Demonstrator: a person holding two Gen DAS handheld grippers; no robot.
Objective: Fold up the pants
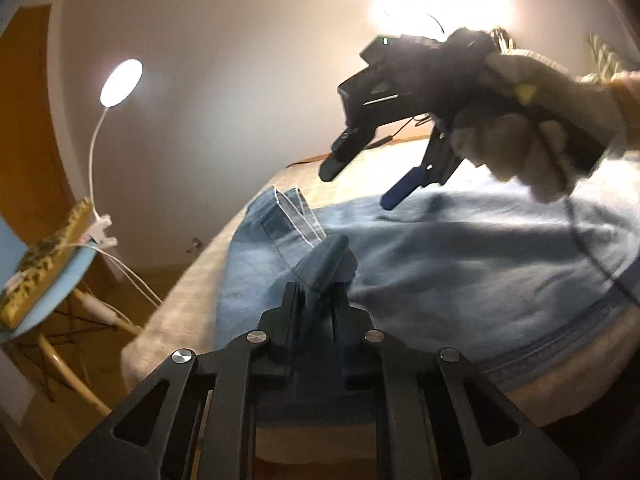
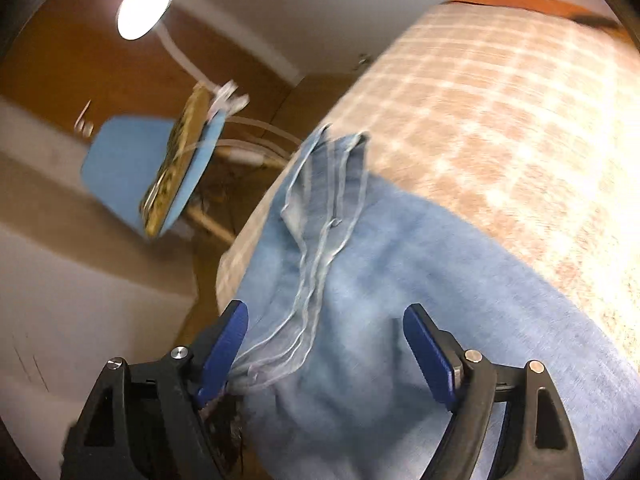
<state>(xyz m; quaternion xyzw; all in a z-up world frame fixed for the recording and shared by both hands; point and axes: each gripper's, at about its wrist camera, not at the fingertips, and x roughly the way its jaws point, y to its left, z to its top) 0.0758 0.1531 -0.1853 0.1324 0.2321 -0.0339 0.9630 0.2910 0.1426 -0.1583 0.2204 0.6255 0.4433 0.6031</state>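
Light blue jeans (image 1: 460, 264) lie spread on a bed with a checked beige cover (image 2: 500, 120). Their hems are bunched at the far left edge (image 2: 328, 184). My left gripper (image 1: 316, 292) is shut on a raised fold of the jeans near the hems. My right gripper (image 1: 356, 188) hovers open above the jeans, held by a gloved hand (image 1: 532, 140). In the right wrist view the right gripper (image 2: 324, 344) is open wide over the denim (image 2: 400, 280), and its blue left pad (image 2: 224, 348) touches the hem layers.
A blue chair (image 2: 120, 164) with a patterned cushion (image 1: 44, 264) stands left of the bed. A clip-on lamp (image 1: 122, 82) is lit above it, with white cables hanging. A wall is behind, with wooden floor below the bed edge.
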